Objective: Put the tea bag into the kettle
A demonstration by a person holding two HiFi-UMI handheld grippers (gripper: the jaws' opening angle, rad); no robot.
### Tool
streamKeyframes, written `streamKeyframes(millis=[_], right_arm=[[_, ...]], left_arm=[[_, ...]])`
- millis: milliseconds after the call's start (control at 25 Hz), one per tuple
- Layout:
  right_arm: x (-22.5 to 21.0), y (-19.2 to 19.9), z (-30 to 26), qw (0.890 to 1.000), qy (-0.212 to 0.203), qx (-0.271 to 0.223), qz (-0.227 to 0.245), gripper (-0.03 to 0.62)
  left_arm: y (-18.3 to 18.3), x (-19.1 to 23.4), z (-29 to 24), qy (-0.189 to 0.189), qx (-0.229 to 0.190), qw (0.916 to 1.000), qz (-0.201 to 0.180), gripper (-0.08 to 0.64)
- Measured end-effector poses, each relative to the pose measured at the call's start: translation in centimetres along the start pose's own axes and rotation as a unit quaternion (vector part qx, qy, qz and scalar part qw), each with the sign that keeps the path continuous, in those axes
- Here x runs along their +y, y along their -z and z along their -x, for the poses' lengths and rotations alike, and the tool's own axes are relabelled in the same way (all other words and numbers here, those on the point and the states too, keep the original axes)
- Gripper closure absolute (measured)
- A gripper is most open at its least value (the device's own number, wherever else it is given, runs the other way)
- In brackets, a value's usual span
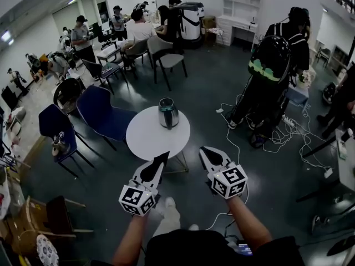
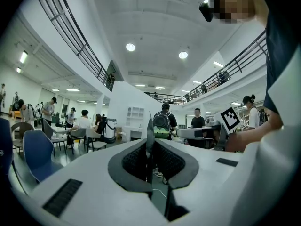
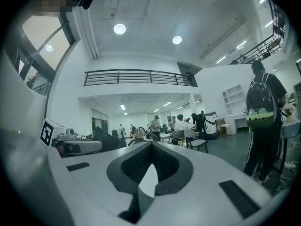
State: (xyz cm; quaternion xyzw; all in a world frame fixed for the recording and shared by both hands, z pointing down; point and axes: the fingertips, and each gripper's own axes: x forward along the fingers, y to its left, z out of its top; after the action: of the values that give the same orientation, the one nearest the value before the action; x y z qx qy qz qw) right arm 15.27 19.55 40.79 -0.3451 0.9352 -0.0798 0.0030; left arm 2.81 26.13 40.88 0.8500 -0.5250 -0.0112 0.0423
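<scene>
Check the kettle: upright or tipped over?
Upright: the kettle stands on its base on the round white table, top facing up.

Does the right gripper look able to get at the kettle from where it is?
Probably yes. The kettle stands alone on the table, and nothing lies between it and the right gripper, whose jaws are shut and empty.
</scene>
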Motion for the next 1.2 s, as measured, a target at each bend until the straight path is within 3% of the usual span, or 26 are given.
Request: streamKeyframes(millis=[440, 1200], right_arm=[[-2.1, -0.3, -4.1, 1.000, 0.000, -0.002, -0.006, 0.575], [-7.3, -0.8, -15.8, 1.000, 0.017, 0.013, -0.008, 0.575]], left_arm=[[0.2, 2.9, -3.8, 0.008, -0.001, 0.9999, 0.015, 0.515], [-0.6, 13.6, -11.6, 0.009, -0.006, 0.9995, 0.031, 0.515]])
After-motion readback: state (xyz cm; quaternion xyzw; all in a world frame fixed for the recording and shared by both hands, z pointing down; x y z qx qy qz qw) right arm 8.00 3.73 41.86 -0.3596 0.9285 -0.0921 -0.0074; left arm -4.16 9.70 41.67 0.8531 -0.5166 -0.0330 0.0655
